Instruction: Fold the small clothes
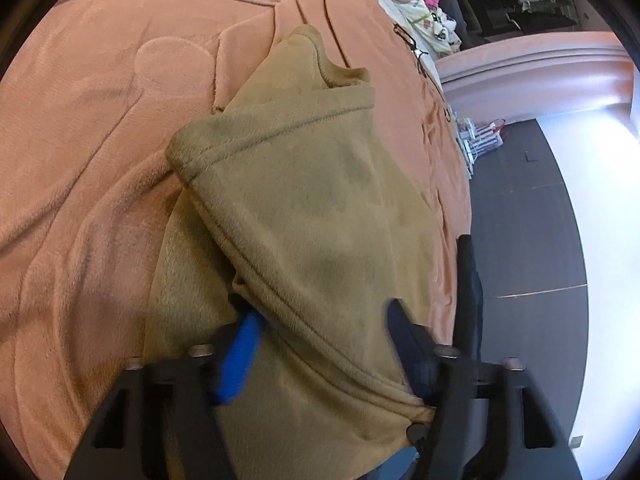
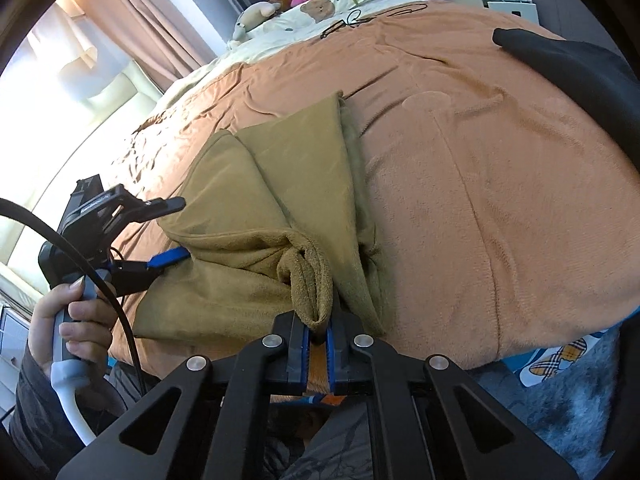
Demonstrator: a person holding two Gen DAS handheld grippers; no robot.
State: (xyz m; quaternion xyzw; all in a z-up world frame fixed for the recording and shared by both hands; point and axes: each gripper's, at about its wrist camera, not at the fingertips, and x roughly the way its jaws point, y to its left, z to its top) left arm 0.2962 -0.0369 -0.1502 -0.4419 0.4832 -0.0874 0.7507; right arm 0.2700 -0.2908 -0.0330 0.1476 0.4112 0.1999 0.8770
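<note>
A tan fleece garment (image 1: pixel 304 216) lies partly folded on an orange blanket (image 1: pixel 100 120). In the left wrist view my left gripper (image 1: pixel 324 344) is open, its blue-padded finger (image 1: pixel 240 360) tucked under a fold and the cloth draped between the fingers. In the right wrist view the garment (image 2: pixel 256 216) is bunched at the near edge, and my right gripper (image 2: pixel 318 332) is shut on a rolled hem of it. The left gripper (image 2: pixel 172 232) shows there at the garment's left edge, jaws apart.
A dark garment (image 2: pixel 572 68) lies at the blanket's (image 2: pixel 480 160) far right. Black hangers (image 2: pixel 368 18), a cream bear-print cover (image 2: pixel 320 16) and plush toys lie at the far end. The bed edge and dark floor (image 1: pixel 528 220) are to the right in the left wrist view.
</note>
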